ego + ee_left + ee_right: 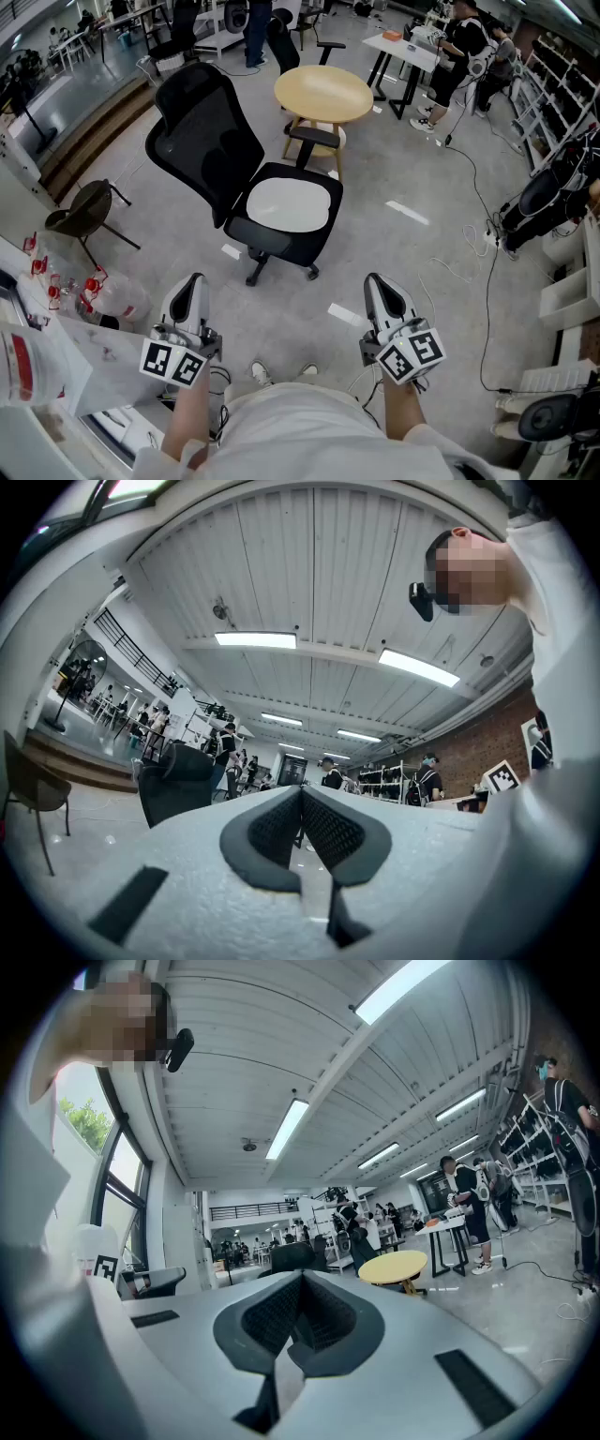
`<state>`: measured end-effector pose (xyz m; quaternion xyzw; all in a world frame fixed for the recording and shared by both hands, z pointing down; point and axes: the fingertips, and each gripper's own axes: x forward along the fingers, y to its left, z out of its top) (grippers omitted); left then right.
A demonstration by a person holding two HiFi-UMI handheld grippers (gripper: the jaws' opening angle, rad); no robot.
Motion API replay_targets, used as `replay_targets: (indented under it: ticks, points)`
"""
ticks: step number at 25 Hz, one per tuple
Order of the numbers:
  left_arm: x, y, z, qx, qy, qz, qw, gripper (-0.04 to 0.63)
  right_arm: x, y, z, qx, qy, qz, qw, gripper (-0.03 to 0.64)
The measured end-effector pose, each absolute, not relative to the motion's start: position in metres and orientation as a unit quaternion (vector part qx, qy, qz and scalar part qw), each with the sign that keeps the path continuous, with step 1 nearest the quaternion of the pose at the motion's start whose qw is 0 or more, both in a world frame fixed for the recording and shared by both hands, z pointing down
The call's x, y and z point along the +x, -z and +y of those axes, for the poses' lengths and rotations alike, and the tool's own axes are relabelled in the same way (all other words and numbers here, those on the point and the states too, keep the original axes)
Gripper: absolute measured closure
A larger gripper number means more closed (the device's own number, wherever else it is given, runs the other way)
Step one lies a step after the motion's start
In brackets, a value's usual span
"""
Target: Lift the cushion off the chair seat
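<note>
**Head view.** Cushion [289, 204] lies flat on the seat of the chair [202, 131]. It is ahead of both grippers, between their lines, and well apart from them. L gripper [191, 281] and R gripper [379, 279] are held side by side close to the body with tips toward the chair. This is probably a ready stance before approach. Lift not yet begun.

**Left gripper view.** L gripper [301, 789]: jaws together, nothing between them. Chair [178, 785] stands ahead and to the left of the tips. The gripper body hides the seat, so no cushion shows.

**Right gripper view.** R gripper [300, 1279]: pads seem to meet at the tips, though wide-angle distortion blurs this; no load. Chair [291, 1257] sits just over the tips, and a table [392, 1266] is ahead to the right. Closed jaws suit transit; both must open before taking the cushion's edge.
</note>
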<state>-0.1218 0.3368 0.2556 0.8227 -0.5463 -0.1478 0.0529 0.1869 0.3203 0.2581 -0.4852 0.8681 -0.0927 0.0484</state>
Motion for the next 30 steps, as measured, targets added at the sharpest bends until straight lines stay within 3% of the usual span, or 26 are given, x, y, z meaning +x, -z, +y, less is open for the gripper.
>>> replay_targets:
  ticks: [20, 21, 24, 30]
  points:
    - [-0.114, -0.246, 0.320, 0.806, 0.179, -0.564, 0.027, 0.572, 0.208, -0.260, 0.298, -0.445, 0.096, 0.888, 0.064, 0.618]
    - [-0.115, -0.248, 0.318, 0.802, 0.175, -0.570, 0.030, 0.542, 0.211, -0.261, 0.297, -0.446, 0.096, 0.888, 0.063, 0.618]
    - [-0.115, -0.254, 0.313, 0.792, 0.163, -0.586, 0.038, 0.310, 0.219, -0.266, 0.296, -0.445, 0.098, 0.888, 0.061, 0.618]
    - [-0.124, -0.262, 0.311, 0.767, 0.143, -0.625, 0.030, 0.131, 0.231, -0.282, 0.292, -0.450, 0.114, 0.884, 0.064, 0.618]
